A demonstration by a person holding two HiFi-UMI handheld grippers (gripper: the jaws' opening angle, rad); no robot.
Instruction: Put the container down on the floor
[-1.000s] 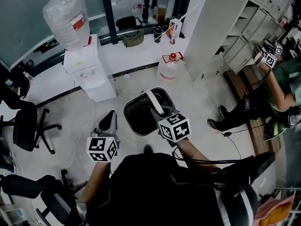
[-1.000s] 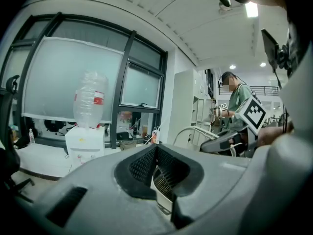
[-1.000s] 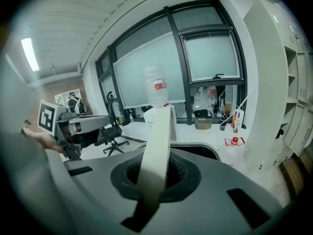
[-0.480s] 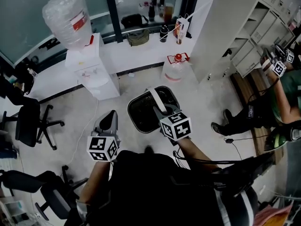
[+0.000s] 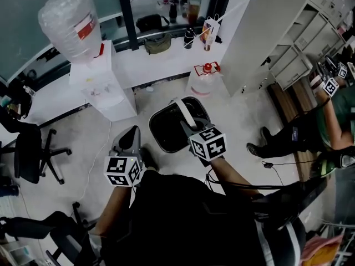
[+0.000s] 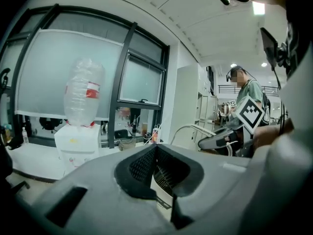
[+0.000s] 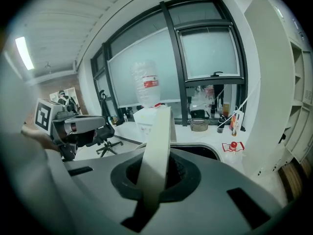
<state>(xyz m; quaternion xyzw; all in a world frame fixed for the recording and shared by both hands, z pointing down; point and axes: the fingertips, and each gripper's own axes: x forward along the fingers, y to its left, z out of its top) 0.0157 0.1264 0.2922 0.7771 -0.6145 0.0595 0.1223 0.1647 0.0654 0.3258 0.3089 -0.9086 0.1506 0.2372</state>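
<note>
Pale office floor lies below the black container at frame centre. Our right hand-held gripper clamps its white handle. Our left hand-held gripper is closed and empty, and we judge the container not yet set down.

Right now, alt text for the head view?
Seen from above, the right gripper is shut on the white handle of a dark container over the floor; the left gripper hangs empty beside it.
</note>
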